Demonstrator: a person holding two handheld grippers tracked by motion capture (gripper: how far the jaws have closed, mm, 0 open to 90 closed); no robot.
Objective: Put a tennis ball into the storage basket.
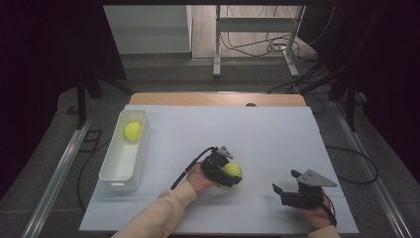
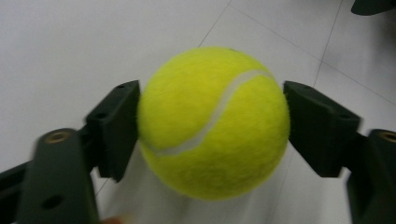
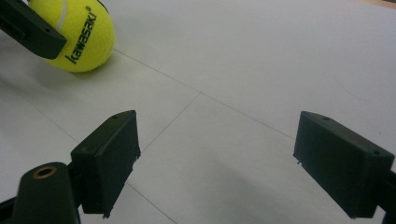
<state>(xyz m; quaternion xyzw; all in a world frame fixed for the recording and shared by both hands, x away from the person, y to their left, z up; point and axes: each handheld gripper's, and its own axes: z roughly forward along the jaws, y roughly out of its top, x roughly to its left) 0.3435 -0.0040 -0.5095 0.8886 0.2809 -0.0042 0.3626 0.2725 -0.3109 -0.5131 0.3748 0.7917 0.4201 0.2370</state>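
**Ball clamped mid-table**

Ball (image 1: 231, 170) sits on the white table (image 1: 277, 134) in the left gripper (image 1: 229, 174); a second ball (image 1: 132, 130) lies in the bin (image 1: 111, 171). The left gripper view shows pads (image 2: 116, 126) pressing fuzzy felt. The right gripper (image 3: 215, 163) gapes empty; its view catches black lettering.

wide bare counter (image 1: 267, 134) ahead of both hands, nothing blocking; white bin (image 1: 115, 168) walls off the left edge (one ball (image 1: 132, 130) inside), right gripper (image 1: 286, 184) sits near right.
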